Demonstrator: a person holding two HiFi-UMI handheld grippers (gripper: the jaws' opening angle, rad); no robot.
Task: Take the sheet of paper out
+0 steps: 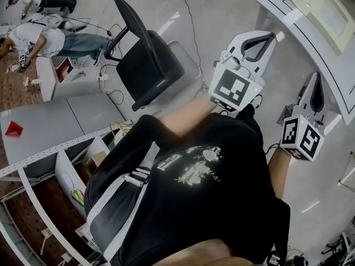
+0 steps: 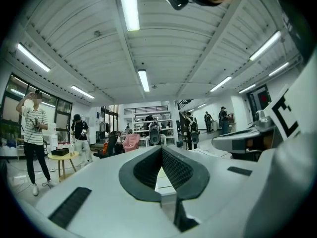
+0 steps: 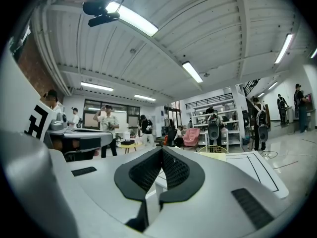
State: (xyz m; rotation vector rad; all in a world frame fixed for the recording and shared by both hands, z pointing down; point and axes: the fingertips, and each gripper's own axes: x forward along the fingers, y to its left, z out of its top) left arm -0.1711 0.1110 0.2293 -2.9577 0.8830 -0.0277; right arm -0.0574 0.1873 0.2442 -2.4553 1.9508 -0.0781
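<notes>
L gripper (image 2: 161,148) + R gripper (image 3: 161,149): jaws together, empty. Pale sheet (image 3: 214,156) on white table (image 3: 257,175) ahead of R, prob. the paper. Light, floppy, so pinch free edge.

I find no word, number or brand that I can read in any view. The left cube (image 1: 234,87), on my left gripper (image 1: 274,36), and the right cube (image 1: 302,137), on my right gripper (image 1: 317,77), carry only black-and-white square markers, patterns rather than letters. The pale print (image 1: 194,168) on the black shirt (image 1: 227,215) is too blurred to read.
</notes>
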